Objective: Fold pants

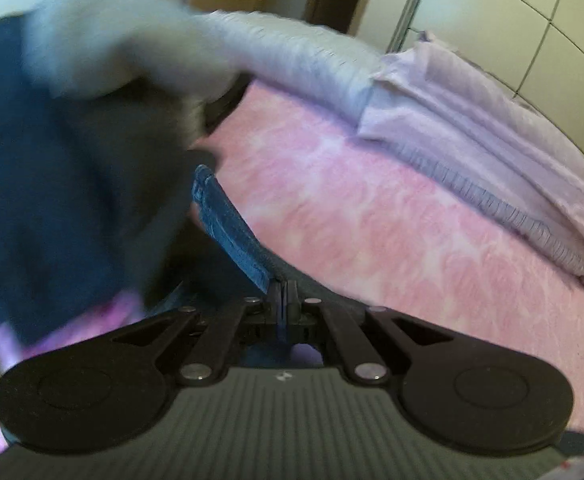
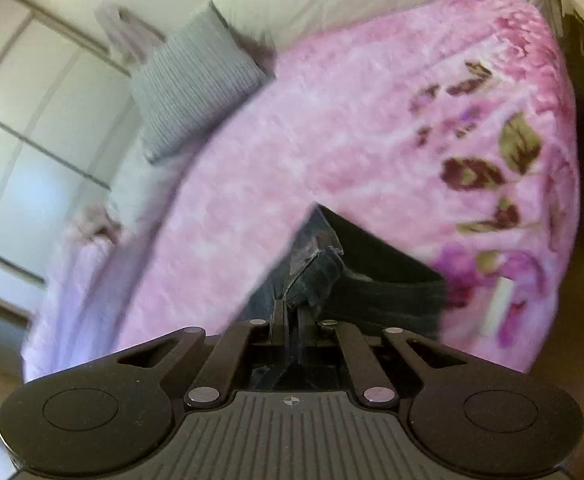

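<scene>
Left wrist view: the left claw (image 1: 282, 292) is clenched on a blue denim edge of the pants (image 1: 228, 224), which hang lifted above the pink blanket (image 1: 391, 232) on the bed. The right claw (image 2: 290, 312) is likewise clamped on a dark hem of the pants (image 2: 371, 280). Both grips bite only a thin edge (barely any cloth past the pads), so a sharp tug could pull the fabric free, or the hanging cloth could bunch and spoil the fold. Motion blur smears the left view; a pale sleeve (image 1: 276, 60) and dark mass hide most of the garment, so its layout is unclear.
</scene>
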The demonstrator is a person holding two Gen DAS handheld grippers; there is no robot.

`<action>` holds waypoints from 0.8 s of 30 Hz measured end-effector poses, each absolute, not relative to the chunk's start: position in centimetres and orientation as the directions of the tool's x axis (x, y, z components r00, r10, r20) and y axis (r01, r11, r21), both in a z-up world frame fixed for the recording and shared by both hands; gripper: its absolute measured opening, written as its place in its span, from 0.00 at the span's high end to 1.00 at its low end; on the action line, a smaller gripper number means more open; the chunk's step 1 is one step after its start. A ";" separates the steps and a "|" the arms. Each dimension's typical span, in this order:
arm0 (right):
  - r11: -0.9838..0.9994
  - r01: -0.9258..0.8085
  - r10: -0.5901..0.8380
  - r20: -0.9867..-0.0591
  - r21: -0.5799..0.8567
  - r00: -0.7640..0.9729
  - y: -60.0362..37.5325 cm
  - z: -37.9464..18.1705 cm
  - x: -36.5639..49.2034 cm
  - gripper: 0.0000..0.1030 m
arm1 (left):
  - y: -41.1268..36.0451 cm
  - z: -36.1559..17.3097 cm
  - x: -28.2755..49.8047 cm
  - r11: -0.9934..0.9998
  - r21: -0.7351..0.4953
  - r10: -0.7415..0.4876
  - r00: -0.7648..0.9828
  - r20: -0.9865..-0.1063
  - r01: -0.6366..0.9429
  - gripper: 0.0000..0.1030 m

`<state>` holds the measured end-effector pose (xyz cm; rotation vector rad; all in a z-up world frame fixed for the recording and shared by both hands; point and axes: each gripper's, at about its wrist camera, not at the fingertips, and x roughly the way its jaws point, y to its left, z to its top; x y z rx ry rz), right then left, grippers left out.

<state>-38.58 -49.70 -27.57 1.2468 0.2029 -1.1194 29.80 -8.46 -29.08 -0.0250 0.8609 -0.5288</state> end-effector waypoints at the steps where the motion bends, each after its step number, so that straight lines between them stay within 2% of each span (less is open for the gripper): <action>1: -0.115 0.779 -0.531 -0.701 0.616 0.476 -49.8 -28.7 -38.6 1.00 | -7.0 -30.3 28.8 0.883 -0.208 -0.423 0.525 -0.738 0.420 1.00; 3: -0.160 0.803 -0.468 -0.761 0.574 0.450 -49.8 -31.5 -38.8 1.00 | -4.7 -33.4 26.9 0.910 -0.158 -0.350 0.506 -0.789 0.383 1.00; 6: -0.215 0.818 -0.419 -0.807 0.533 0.416 -50.0 -34.5 -39.0 1.00 | -2.5 -37.9 25.6 0.930 -0.197 -0.319 0.412 -0.854 0.311 1.00; 9: -0.183 0.834 -0.429 -0.806 0.521 0.409 -50.1 -34.3 -38.2 1.00 | -1.3 -38.2 24.9 0.915 -0.275 -0.383 0.415 -0.825 0.296 0.98; 12: -0.159 0.854 -0.417 -0.818 0.495 0.397 -50.3 -33.9 -37.9 1.00 | -0.7 -37.5 25.6 0.901 -0.341 -0.429 0.423 -0.799 0.269 0.84; 18: -0.189 0.855 -0.410 -0.830 0.482 0.377 -50.4 -34.0 -37.6 1.00 | 0.8 -37.9 29.2 0.909 -0.393 -0.413 0.427 -0.805 0.139 0.82; 21: -0.230 0.843 -0.400 -0.836 0.487 0.374 -50.7 -34.2 -37.8 0.99 | 0.3 -38.9 30.5 0.920 -0.376 -0.386 0.420 -0.821 0.112 0.85; 23: -0.224 0.848 -0.413 -0.835 0.481 0.364 -50.8 -33.6 -37.6 1.00 | 0.0 -38.3 30.9 0.926 -0.353 -0.373 0.454 -0.809 0.132 1.00; 24: -0.195 0.861 -0.430 -0.830 0.471 0.356 -50.8 -32.9 -37.3 1.00 | -0.1 -37.6 30.8 0.925 -0.348 -0.378 0.476 -0.794 0.152 1.00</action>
